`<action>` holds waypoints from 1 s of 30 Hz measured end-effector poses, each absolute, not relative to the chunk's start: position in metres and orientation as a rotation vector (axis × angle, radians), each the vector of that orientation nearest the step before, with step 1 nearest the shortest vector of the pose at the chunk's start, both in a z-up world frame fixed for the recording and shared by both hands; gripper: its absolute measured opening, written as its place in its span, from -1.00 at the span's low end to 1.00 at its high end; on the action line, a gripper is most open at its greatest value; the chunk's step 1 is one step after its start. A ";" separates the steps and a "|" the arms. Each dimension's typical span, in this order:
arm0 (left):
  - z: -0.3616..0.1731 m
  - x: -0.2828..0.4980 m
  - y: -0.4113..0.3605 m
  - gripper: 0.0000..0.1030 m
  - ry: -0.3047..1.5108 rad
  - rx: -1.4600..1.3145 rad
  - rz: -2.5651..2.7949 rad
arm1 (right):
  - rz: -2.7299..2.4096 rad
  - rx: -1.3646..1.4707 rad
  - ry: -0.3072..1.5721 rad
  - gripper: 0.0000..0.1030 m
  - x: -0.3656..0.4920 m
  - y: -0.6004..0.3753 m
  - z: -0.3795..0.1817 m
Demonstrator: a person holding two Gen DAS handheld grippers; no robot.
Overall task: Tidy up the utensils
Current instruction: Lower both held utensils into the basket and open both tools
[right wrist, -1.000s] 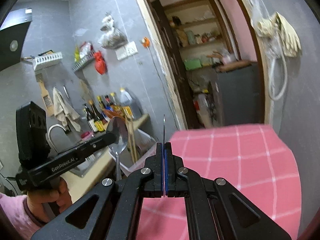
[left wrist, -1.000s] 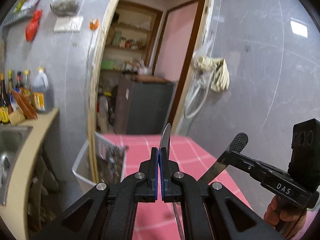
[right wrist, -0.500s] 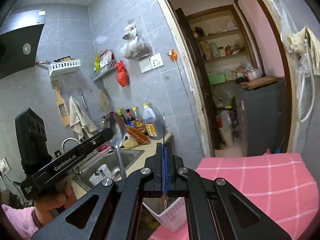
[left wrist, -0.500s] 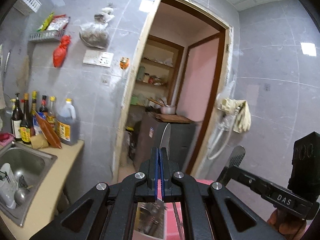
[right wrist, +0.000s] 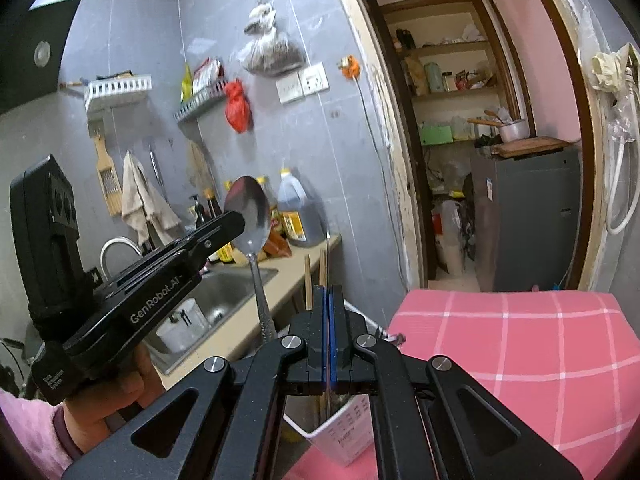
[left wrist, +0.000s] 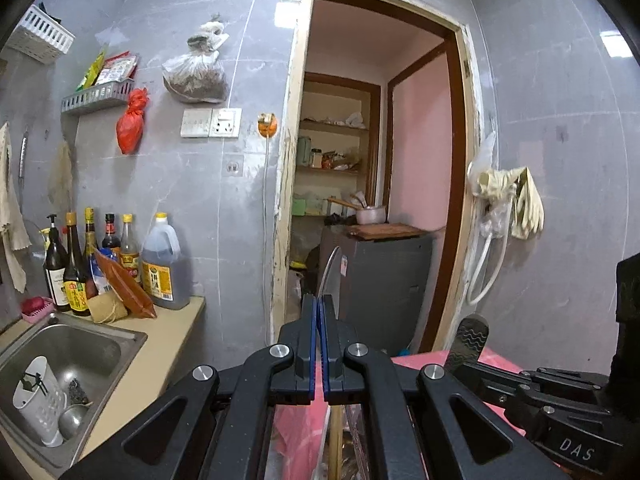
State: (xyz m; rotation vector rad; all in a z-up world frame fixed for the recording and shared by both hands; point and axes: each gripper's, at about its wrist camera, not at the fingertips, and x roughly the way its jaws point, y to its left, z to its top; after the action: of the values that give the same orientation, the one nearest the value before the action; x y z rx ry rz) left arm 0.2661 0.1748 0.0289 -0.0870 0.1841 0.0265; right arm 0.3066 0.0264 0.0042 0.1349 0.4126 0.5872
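Holding both utensils up off the table, we were in the carrying step, each gripper raised and pointing at the kitchen wall and doorway. Our left gripper (left wrist: 319,312) was clamped on a spoon (right wrist: 249,216), bowl up, its patterned handle hanging down between the fingers; the right wrist view showed that clearly. Our right gripper (right wrist: 330,300) was closed on something thin and metallic (right wrist: 327,256), seen edge-on, and we could not tell whether it was a knife or another flat utensil.

Below the right gripper sat a white holder (right wrist: 340,428) at the edge of the pink checked tablecloth (right wrist: 500,344), with a pair of chopsticks (right wrist: 308,280) standing up out of it. That, we judged, was where these pieces belonged, though a second white cup (left wrist: 38,392) stood in the sink (left wrist: 80,344).

The next move, as we read it, called for tipping one gripper handle-down over the holder's opening, lowering the piece in beside the chopsticks, then letting go. Both grippers were level and close together, the left one just to the left of the right, so they would need to go in one at a time.
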 end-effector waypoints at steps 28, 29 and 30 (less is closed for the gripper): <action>-0.017 0.260 0.208 -0.82 0.438 -0.317 -0.198 | 0.557 0.164 0.550 -0.95 0.302 0.019 -0.035; -0.019 0.259 0.208 -0.80 0.444 -0.318 -0.203 | 0.552 0.164 0.549 -0.92 0.300 0.019 -0.034; -0.020 0.258 0.208 -0.78 0.448 -0.317 -0.208 | 0.546 0.163 0.547 -0.88 0.298 0.018 -0.033</action>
State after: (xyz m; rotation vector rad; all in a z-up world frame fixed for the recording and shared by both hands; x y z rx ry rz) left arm 0.2582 0.2077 -0.0197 -0.3169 0.4479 -0.2077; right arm 0.2983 0.0184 -0.0333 0.1628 0.5467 0.5461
